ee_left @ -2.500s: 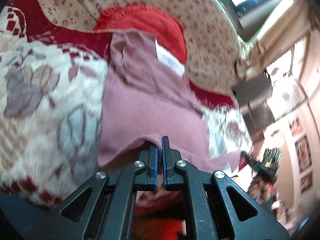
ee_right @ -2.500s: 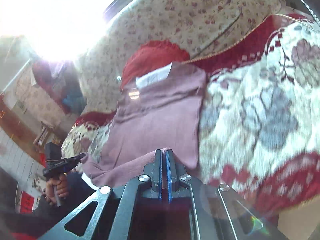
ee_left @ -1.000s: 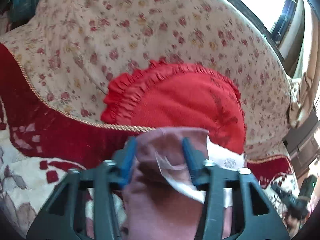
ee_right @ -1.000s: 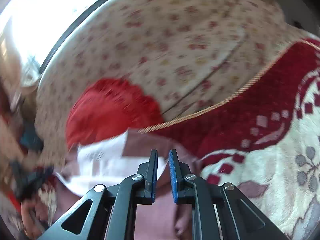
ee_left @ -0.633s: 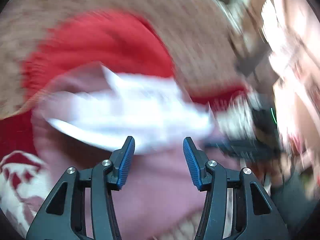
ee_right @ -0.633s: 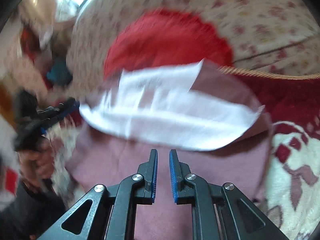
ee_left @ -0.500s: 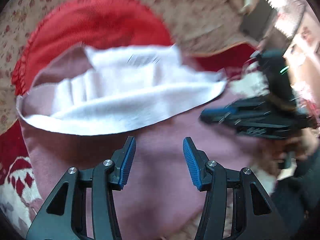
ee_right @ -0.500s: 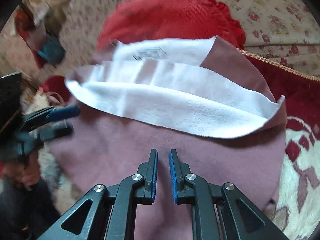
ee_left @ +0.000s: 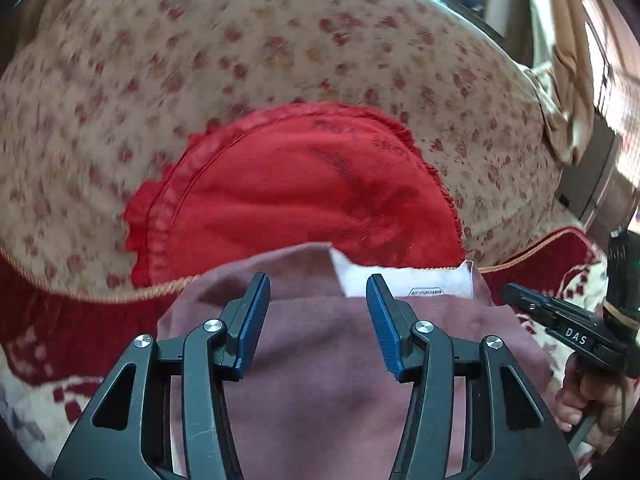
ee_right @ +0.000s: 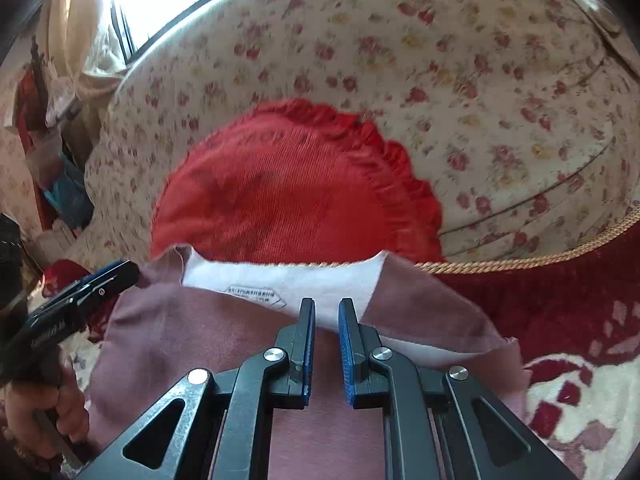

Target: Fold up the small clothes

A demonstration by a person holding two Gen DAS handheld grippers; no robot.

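Note:
A mauve garment [ee_left: 320, 380] lies folded on the sofa seat, with a strip of white lining [ee_left: 404, 284] and a printed label showing at its far edge. My left gripper [ee_left: 318, 284] hovers open over it, nothing between its blue pads. In the right wrist view the same garment [ee_right: 180, 340] and lining [ee_right: 300, 284] lie under my right gripper [ee_right: 326, 304], whose jaws are nearly closed on a narrow empty slit. Each gripper also shows in the other's view: the right gripper [ee_left: 516, 294] at the garment's right edge, the left gripper [ee_right: 128, 274] at its left edge.
A red frilled cushion [ee_left: 304, 192] leans on the floral sofa back [ee_left: 240, 60] just behind the garment. A red and cream patterned cover [ee_right: 560, 300] with gold cord spreads over the seat. A person's hands [ee_left: 588, 400] [ee_right: 44, 412] hold the grippers' handles.
Half a second ago a broad white flap of lining lay spread in front of both grippers. Now only a narrow strip shows at the far edge, and both views have swung up toward the cushion.

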